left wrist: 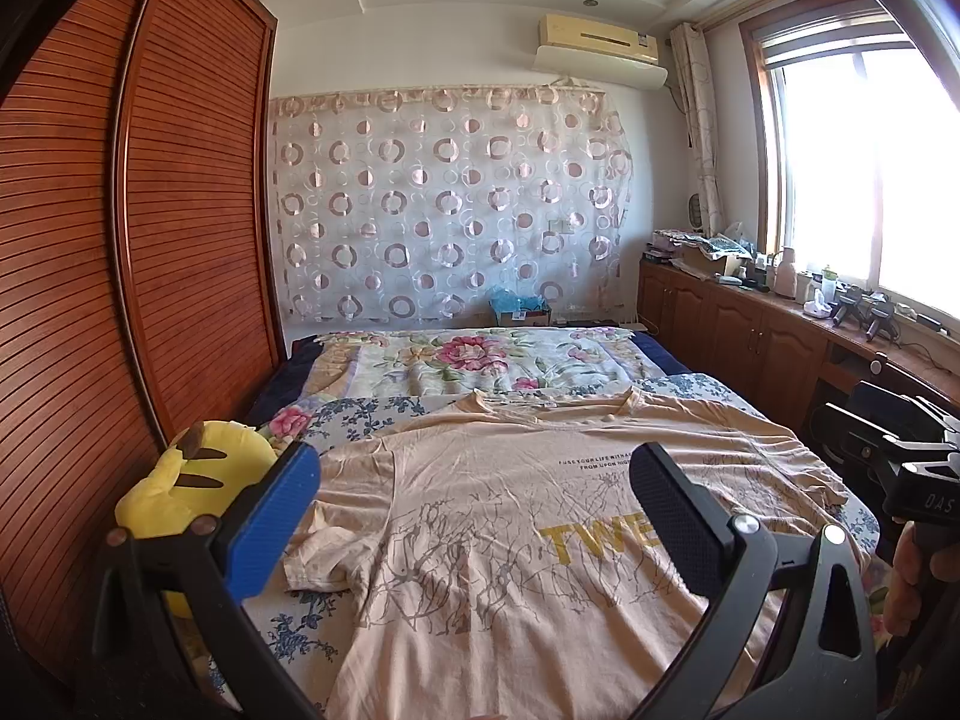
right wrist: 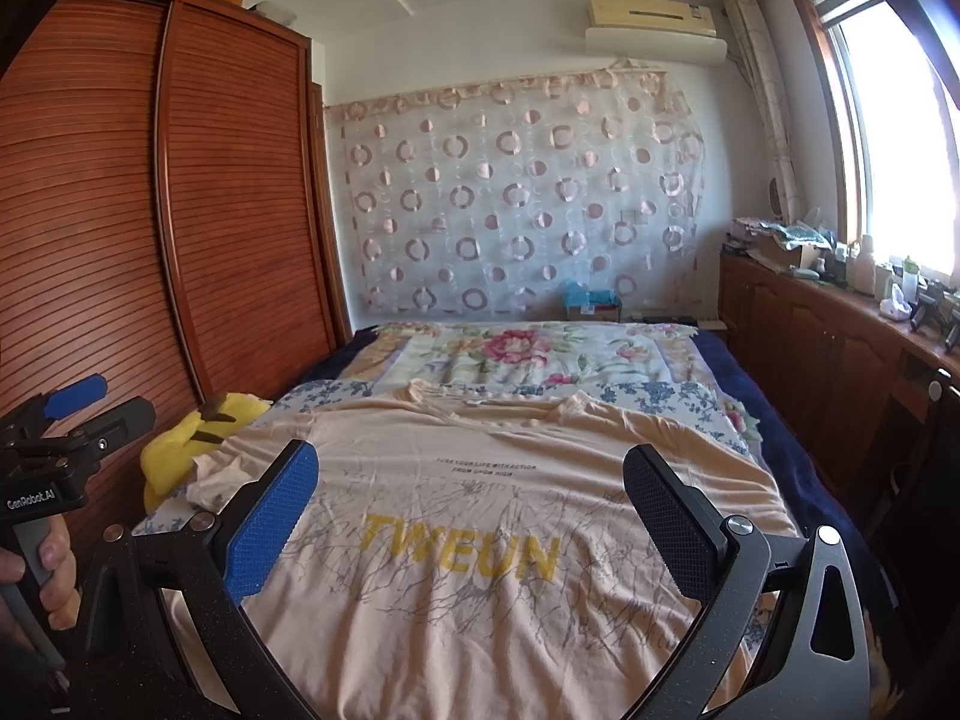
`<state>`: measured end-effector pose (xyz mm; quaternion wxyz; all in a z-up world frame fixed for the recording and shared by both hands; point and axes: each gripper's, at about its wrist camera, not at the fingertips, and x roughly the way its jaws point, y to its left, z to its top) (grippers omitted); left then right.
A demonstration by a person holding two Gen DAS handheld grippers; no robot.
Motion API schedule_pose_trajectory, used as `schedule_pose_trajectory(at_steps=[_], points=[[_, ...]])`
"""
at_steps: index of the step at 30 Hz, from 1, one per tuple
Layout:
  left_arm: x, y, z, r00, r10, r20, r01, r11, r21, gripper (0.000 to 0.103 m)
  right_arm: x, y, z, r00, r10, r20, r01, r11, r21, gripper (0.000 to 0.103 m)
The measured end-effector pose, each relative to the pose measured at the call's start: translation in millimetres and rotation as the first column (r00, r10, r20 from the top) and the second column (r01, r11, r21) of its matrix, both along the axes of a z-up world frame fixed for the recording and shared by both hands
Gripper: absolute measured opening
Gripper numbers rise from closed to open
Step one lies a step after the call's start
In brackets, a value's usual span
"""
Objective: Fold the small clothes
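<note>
T-shirt (right wrist: 480,516): peach, printed "TWEUN", spread flat and face up on the bed (right wrist: 678,396), collar at the far end, hem running out of view at the near edge
Left gripper (left wrist: 474,516): held above the near left part of the shirt, fingers spread wide, nothing between them
Right gripper (right wrist: 471,516): held above the near middle of the shirt, fingers likewise wide apart and empty
Folding progress: judged not yet begun; the body lies in a single layer
Left sleeve (left wrist: 318,552): bunched and partly turned under, just beside the yellow plush toy (left wrist: 180,480)
Risk, sleeve: a fold made over the crumpled sleeve would likely trap the creases and leave a lopsided packet
Risk, grasp: the fabric is thin and lies on a patterned sheet; a pinch taken too deep could lift the bedding with it
Risk, toy: sweeping the left edge inward may drag cloth against the toy, which sits close to it
Hidden, hem: both near corners are cut off by the gripper frames
Hidden, right sleeve (left wrist: 804,468): its end drops over the right bed edge and cannot be traced
Hard to read: the small print under the collar is blurred
Person: only fingers on each handle show at the frame edges
</note>
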<state>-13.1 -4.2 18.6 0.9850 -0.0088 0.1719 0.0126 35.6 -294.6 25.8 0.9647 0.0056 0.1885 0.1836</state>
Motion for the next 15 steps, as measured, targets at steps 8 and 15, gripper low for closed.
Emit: schedule_pose_trajectory(at_steps=[8, 15], points=[[0.6, 1.0, -2.0, 1.000, 0.004, -0.007, -0.004, 1.000, 0.005, 0.103, 0.8, -0.3, -1.5, 1.000, 0.007, -0.005, -0.007, 1.000, 0.002, 0.103], [10.5, 13.1, -15.2, 0.999, 0.027, -0.045, -0.026, 1.000, 0.008, 0.103, 9.2, 11.5, -8.2, 0.999, 0.039, -0.027, -0.039, 0.999, -0.003, 0.103]])
